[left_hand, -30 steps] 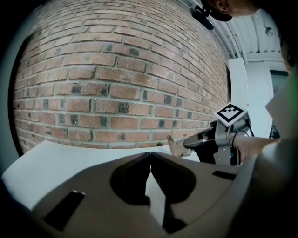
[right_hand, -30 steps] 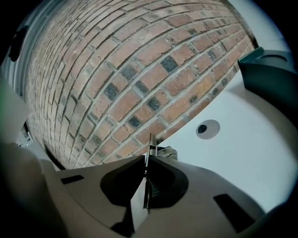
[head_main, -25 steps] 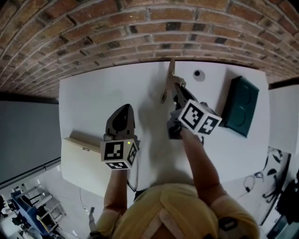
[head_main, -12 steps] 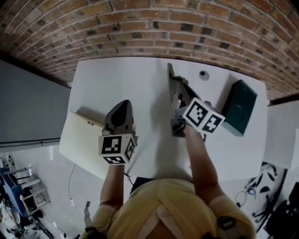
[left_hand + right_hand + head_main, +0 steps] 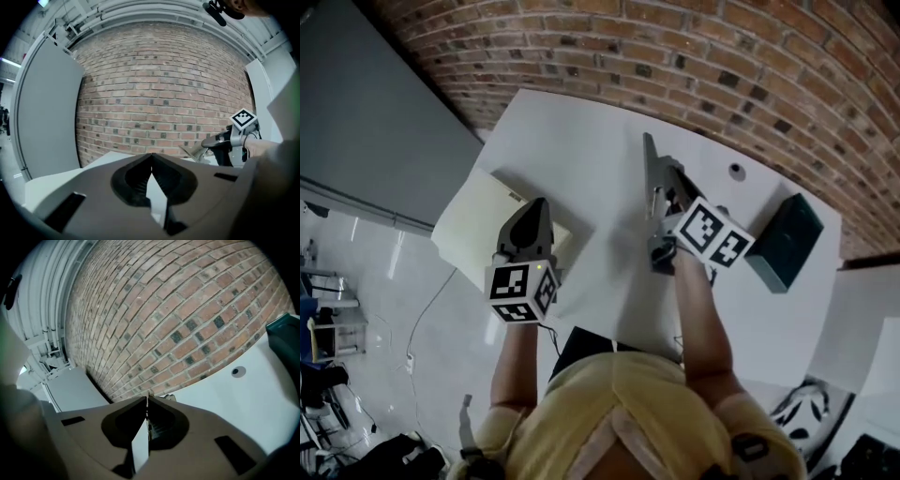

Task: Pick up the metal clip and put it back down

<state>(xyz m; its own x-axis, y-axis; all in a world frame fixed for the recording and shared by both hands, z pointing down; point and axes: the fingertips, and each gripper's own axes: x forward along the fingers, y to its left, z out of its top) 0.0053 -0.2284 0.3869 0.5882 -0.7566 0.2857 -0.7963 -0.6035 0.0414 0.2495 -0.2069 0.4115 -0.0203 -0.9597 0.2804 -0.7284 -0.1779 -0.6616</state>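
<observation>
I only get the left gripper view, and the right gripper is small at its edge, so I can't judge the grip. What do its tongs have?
Observer: In the right gripper view, the right gripper has its tongs shut on a thin metal clip, seen edge-on between them.
Operator: Anything else near it on the table?
Observer: A dark green box lies on the white table, to that gripper's right and apart from it.
Operator: And by my own gripper?
Observer: In the head view a cream box sits at the table's left edge, partly behind the left gripper.
</observation>
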